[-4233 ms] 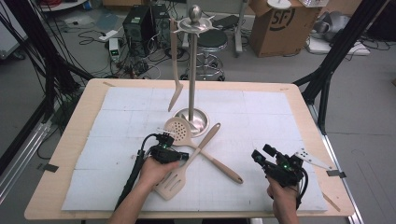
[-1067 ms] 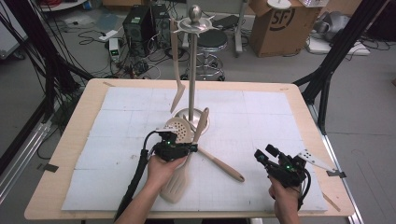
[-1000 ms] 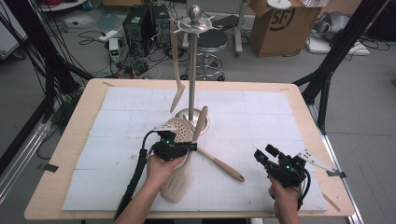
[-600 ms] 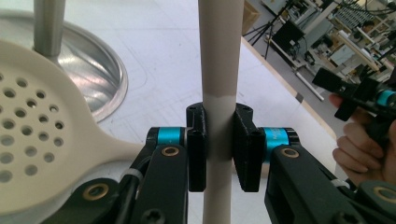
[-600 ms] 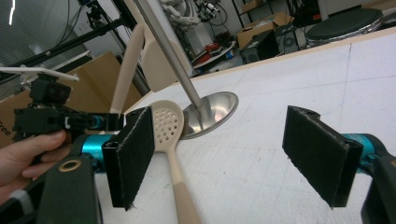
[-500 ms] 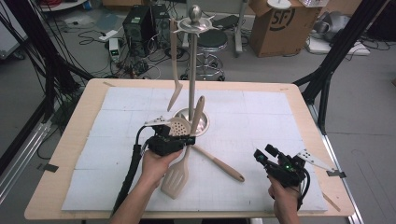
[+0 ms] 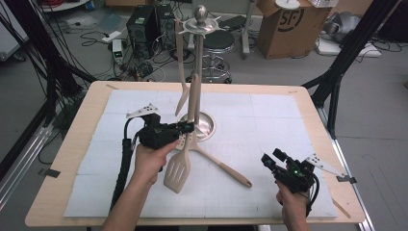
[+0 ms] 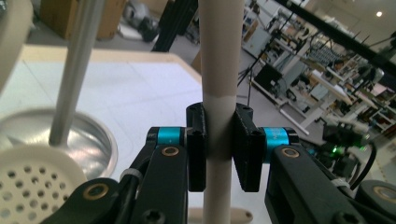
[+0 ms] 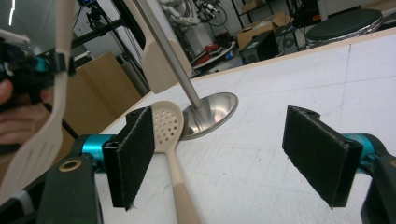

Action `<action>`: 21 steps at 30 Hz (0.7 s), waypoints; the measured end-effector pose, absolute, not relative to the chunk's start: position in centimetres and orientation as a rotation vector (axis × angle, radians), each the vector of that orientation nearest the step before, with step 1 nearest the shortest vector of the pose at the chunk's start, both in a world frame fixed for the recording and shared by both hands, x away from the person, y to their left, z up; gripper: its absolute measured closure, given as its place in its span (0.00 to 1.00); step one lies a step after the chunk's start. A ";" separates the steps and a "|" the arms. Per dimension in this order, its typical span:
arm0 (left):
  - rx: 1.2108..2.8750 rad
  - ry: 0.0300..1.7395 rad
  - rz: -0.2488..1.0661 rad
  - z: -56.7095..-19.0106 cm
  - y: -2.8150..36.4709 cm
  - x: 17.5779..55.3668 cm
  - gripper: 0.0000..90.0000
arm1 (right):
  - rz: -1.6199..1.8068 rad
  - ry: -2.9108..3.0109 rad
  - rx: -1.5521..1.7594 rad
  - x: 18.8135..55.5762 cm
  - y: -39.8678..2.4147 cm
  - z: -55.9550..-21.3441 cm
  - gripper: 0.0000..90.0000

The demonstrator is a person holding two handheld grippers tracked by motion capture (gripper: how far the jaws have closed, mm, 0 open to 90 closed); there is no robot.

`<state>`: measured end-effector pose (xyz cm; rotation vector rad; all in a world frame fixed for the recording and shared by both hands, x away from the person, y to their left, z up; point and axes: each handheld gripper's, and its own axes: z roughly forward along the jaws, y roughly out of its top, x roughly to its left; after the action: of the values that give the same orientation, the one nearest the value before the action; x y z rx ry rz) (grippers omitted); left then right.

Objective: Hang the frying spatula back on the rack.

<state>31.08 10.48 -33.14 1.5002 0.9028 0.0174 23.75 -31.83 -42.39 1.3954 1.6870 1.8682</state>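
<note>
My left gripper (image 7: 186,128) is shut on the handle of a beige slotted spatula (image 7: 176,169), which hangs upright with its blade down, above the mat, just in front of the metal utensil stand (image 7: 199,57). In the left gripper view both pads clamp the spatula's handle (image 8: 218,65). A beige perforated skimmer spoon (image 7: 226,169) lies on the mat, its head (image 8: 28,185) by the stand's round base (image 7: 208,126). My right gripper (image 7: 267,161) rests open at the front right; between its pads (image 9: 233,154) is nothing, and the skimmer (image 9: 166,125) lies beyond them.
Another beige utensil (image 7: 181,62) hangs from the stand's top ring. A white mat (image 7: 269,120) covers the wooden table (image 7: 312,110). Behind the table are a stool, boxes and cables on the floor. Black frame legs stand at both sides.
My left gripper has risen with the spatula, swinging it from slanted on the mat to upright beside the stand's pole. The right gripper has not moved.
</note>
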 end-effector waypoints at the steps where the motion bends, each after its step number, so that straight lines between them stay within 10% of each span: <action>1: 1.496 0.897 0.025 -32.7 10.6 31.1 0.86 | 1.867 1.685 1.389 23.8 -31.8 -42.4 0.27; 21: 1.432 0.857 0.075 -29.8 11.5 31.2 0.86 | 1.868 1.695 1.394 23.8 -31.7 -42.4 0.27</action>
<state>31.17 11.52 -29.77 1.4320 0.8569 0.0748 23.83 -31.73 -42.37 1.3941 1.6954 1.8680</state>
